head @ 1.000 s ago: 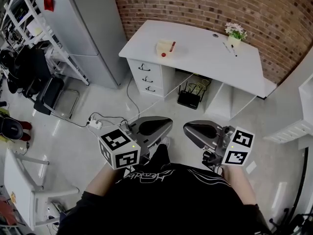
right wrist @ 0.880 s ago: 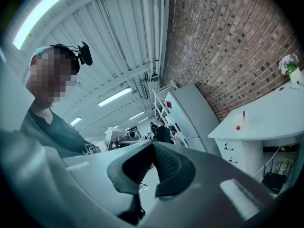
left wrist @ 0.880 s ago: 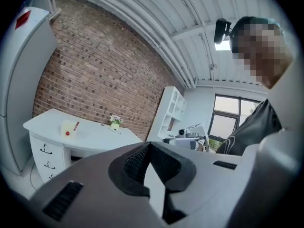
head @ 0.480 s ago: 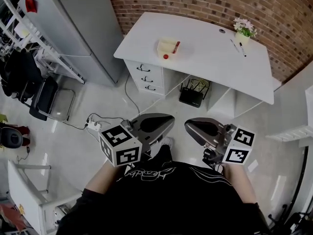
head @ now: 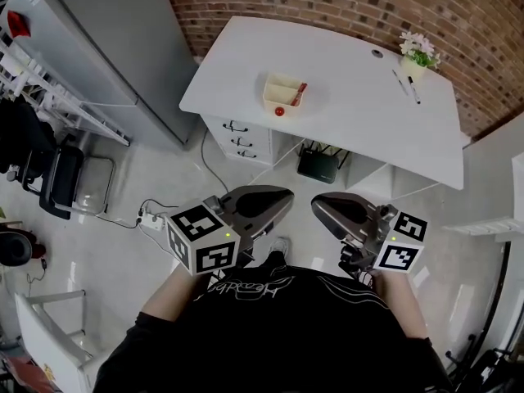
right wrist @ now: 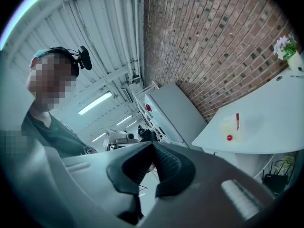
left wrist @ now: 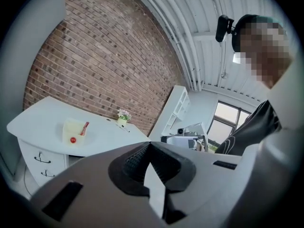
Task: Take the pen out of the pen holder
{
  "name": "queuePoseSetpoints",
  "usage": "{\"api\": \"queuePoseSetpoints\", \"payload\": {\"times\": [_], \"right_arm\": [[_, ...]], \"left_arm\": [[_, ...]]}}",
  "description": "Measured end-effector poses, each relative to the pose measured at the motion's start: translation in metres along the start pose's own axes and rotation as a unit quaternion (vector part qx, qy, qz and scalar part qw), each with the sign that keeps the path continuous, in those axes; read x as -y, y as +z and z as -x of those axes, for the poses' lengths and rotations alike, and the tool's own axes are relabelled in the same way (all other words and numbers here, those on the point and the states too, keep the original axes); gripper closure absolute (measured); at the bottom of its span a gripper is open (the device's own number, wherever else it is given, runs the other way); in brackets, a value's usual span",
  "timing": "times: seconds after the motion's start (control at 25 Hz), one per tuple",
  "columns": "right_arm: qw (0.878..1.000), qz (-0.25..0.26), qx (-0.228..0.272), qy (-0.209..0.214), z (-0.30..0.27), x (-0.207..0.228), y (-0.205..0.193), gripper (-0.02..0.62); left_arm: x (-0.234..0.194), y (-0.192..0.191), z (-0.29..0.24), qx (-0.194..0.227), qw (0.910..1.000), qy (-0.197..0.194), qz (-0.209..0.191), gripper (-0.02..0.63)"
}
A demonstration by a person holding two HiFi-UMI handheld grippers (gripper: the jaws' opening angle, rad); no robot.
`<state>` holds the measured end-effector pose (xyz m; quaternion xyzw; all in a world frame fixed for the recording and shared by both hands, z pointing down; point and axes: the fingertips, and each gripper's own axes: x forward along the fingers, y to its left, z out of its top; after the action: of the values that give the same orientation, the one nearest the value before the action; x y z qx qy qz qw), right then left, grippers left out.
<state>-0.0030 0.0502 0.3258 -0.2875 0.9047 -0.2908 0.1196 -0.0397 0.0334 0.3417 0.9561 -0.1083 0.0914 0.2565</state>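
Observation:
A pale yellow pen holder (head: pixel 284 92) stands on the white desk (head: pixel 352 97) with a red pen (head: pixel 299 93) leaning in it and a small red ball (head: pixel 279 111) beside it. The left gripper view shows the same holder (left wrist: pixel 73 131) far off, and so does the right gripper view, holder (right wrist: pixel 232 125). My left gripper (head: pixel 285 196) and right gripper (head: pixel 316 204) are held side by side near my chest, far short of the desk. Both are shut and hold nothing. The jaws of the left gripper (left wrist: pixel 148 144) and right gripper (right wrist: pixel 153 144) meet at their tips.
A flower pot (head: pixel 417 51) and two dark pens (head: pixel 407 84) lie at the desk's far right. Drawers (head: pixel 237 133) and a black box (head: pixel 315 166) sit under the desk. A grey cabinet (head: pixel 106 47), a chair (head: pixel 70 178) and a power strip (head: pixel 151 217) are at the left.
The desk and its holder have drawn nearer and shifted in view as I walked toward them. Both grippers stayed shut, side by side.

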Motion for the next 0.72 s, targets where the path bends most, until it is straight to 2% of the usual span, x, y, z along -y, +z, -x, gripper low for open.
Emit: {"api": "queuePoseSetpoints", "payload": {"times": [0.28, 0.72], "right_arm": [[1.000, 0.006, 0.012, -0.022, -0.035, 0.035, 0.026, 0.591], [0.999, 0.018, 0.009, -0.040, -0.040, 0.068, 0.046, 0.591]], "left_arm": [[-0.046, 0.024, 0.004, 0.003, 1.0000, 0.000, -0.001, 0.603], [-0.075, 0.045, -0.018, 0.002, 1.0000, -0.002, 0.000, 0.603]]}}
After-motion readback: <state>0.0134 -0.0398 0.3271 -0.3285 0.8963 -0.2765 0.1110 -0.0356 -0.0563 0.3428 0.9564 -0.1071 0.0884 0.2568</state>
